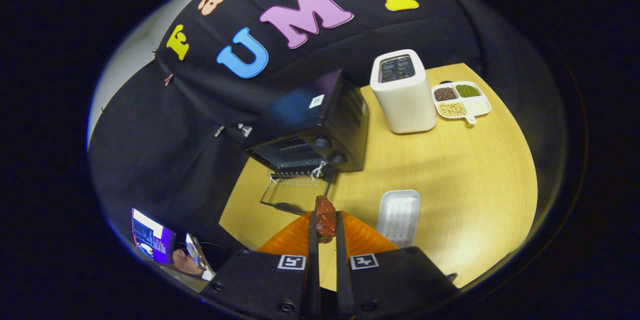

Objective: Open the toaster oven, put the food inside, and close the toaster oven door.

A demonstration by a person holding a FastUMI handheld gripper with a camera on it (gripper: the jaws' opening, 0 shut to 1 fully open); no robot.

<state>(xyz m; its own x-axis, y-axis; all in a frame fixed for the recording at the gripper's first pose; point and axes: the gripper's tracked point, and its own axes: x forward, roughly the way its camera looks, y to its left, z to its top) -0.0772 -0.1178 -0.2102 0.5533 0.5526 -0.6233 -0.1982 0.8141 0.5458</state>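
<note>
Since the gripper (326, 225) jaws are clamped on the food (325, 219), held above the bench w/ the toaster oven (312, 127) door (292, 192) open ahead, it prob feels light, greasy, slippery; grip mid-body.

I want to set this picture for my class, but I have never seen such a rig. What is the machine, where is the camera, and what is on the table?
A person holds a two-finger gripper; the camera rides on it and looks along the fingers. They are shut on a reddish-brown piece of food. Ahead stands a black toaster oven, its glass door folded down open. On the wooden table are also a white toaster, a dish of beans and a white tray.
</note>
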